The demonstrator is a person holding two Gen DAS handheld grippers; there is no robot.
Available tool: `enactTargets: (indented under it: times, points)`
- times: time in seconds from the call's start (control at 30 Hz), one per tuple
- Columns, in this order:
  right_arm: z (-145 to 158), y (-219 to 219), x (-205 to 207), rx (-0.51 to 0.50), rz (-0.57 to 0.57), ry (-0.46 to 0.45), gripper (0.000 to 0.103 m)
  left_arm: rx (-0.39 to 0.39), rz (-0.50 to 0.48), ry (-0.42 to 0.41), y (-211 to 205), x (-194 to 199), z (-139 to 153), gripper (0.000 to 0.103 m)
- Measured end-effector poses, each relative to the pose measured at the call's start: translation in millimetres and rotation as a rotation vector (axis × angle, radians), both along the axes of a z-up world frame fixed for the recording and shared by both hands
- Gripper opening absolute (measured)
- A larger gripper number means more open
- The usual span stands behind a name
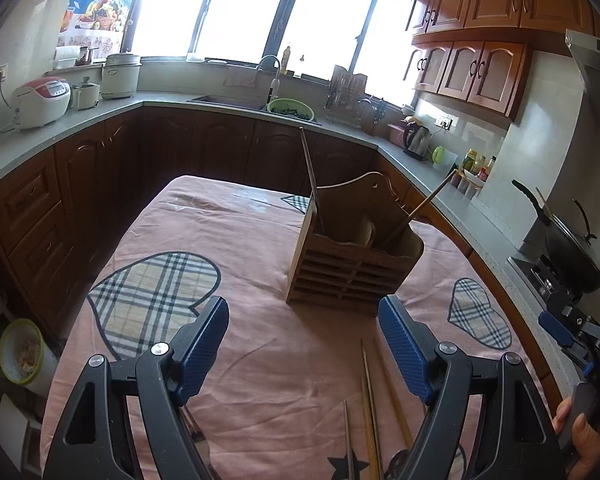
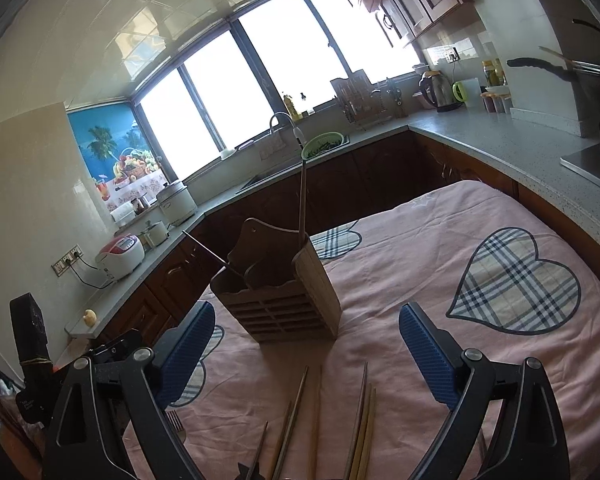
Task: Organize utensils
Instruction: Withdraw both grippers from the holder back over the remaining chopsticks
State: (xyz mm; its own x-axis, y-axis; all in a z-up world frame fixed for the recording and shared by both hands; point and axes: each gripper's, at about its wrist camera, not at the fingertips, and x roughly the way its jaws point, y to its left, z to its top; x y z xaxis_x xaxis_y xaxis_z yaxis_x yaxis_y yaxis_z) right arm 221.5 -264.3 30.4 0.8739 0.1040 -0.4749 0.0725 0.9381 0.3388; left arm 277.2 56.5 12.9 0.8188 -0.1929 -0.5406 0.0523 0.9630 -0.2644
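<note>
A wooden utensil holder (image 1: pixel 350 260) stands on the pink tablecloth (image 1: pixel 260 240), with two chopsticks leaning out of it, one upright (image 1: pixel 310 172) and one tilted right (image 1: pixel 432 196). It also shows in the right wrist view (image 2: pixel 284 300). Several loose chopsticks (image 1: pixel 370 412) lie on the cloth in front, also in the right wrist view (image 2: pixel 324 420). A fork (image 2: pixel 176 422) lies at the left. My left gripper (image 1: pixel 302 344) is open and empty above the cloth, short of the holder. My right gripper (image 2: pixel 306 352) is open and empty above the loose chopsticks.
The table sits inside a U-shaped kitchen counter (image 1: pixel 100 116) with a sink (image 1: pixel 236 102), rice cookers (image 1: pixel 40 100), a kettle (image 1: pixel 416 140) and a wok (image 1: pixel 572 252) on a stove at the right. Plaid heart patches (image 2: pixel 516 284) mark the cloth. A bowl (image 1: pixel 20 352) sits low left.
</note>
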Motion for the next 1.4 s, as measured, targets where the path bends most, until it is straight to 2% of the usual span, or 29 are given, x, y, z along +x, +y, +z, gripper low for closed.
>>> enactTargets:
  times: [0.23, 0.5, 0.6, 0.9, 1.4]
  points:
    - [-11.4, 9.2, -29.9, -0.04, 0.01, 0.032, 0.095, 0.013, -0.007, 0.023, -0.2, -31.0, -3.5, 0.077]
    - [-28.8, 19.4, -53.9, -0.07, 0.022, 0.083, 0.095, 0.016, -0.013, 0.066, -5.4, -43.3, -10.1, 0.077]
    - [-34.7, 23.7, -58.7, -0.094, 0.025, 0.1, 0.1, 0.02, -0.018, 0.085, -10.5, -44.3, -13.7, 0.077]
    - [-45.7, 25.2, -59.3, -0.11, 0.034, 0.13, 0.101, 0.036, -0.021, 0.135, -19.3, -34.8, -20.3, 0.077]
    - [-60.8, 16.9, -37.5, -0.102, 0.04, 0.186, 0.101, 0.086, -0.063, 0.235, -42.7, 11.2, -39.0, 0.077]
